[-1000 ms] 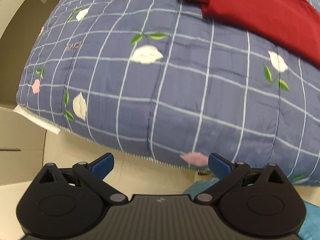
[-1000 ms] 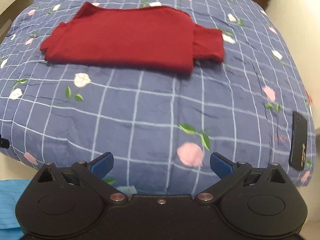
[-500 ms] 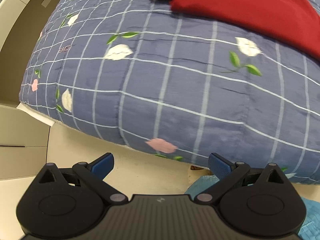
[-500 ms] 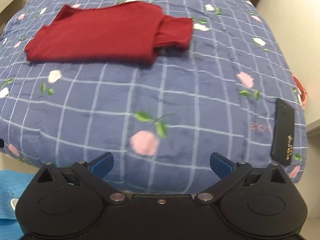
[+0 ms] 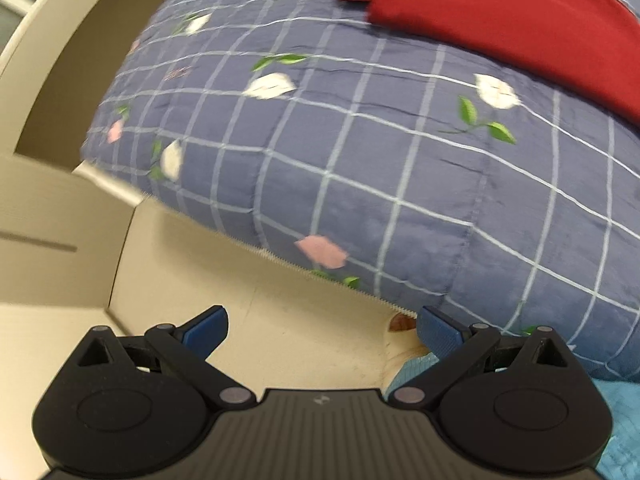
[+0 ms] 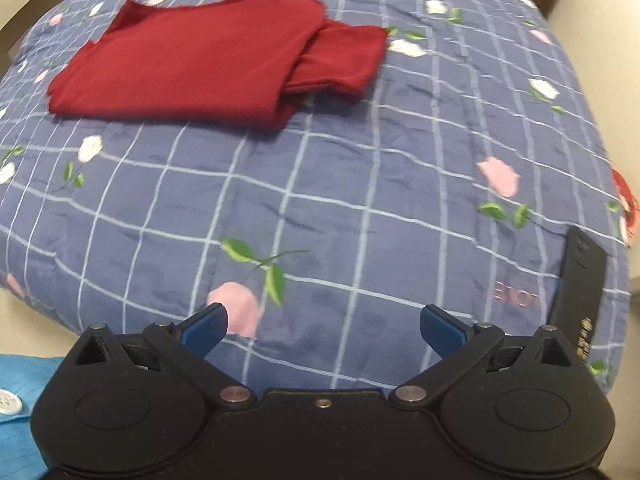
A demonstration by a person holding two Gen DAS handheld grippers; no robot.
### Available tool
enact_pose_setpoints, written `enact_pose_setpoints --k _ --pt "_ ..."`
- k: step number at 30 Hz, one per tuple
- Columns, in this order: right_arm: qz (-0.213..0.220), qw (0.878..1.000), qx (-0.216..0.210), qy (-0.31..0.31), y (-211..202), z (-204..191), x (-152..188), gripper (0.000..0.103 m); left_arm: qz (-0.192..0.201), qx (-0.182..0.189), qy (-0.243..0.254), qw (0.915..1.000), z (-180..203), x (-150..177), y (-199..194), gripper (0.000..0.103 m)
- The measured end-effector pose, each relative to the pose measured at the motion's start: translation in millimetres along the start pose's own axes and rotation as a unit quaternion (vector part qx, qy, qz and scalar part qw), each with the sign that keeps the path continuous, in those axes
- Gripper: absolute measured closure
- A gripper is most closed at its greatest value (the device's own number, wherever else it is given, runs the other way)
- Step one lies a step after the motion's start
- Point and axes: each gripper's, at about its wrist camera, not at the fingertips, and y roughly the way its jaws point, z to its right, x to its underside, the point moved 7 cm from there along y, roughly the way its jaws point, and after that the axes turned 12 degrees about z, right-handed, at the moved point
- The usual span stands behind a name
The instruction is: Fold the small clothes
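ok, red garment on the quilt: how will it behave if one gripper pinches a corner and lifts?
The red garment is probably floppy: it lies in soft folded layers. Those would likely unfold on lifting. It looks thin, so probably light.

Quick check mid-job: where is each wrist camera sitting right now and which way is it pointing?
Left wrist: behind the open left gripper, low at the bed's edge, facing the quilt corner and bed frame.
Right wrist: behind the open right gripper, above the quilt, facing the red garment; black phone at right.
Shared: quilt, red garment, blue clothing.
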Motion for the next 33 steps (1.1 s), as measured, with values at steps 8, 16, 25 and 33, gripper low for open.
enact_pose_setpoints --k 8,16,25,33 --pt "-0.026 0.999 -0.022 -0.027 10.6 -18.8 -6.0 0.001 -0.013 -0.006 -0.063 0.9979 -31.5 -11.8 2.8 0.001" --pt "-0.055 0.998 0.011 -0.013 32.2 -12.9 -16.6 0.001 0.011 0.090 -0.114 0.9894 -21.1 -67.1 27.3 0.001" --pt "-0.053 0.993 0.105 0.003 60.5 4.2 -52.5 0.001 0.065 0.153 -0.067 0.9837 -5.9 -166.9 57.3 0.001" --pt "-0.056 0.979 0.190 -0.046 91.0 27.0 -93.2 0.001 0.066 0.185 -0.060 0.9786 -1.4 -217.5 89.4 0.001"
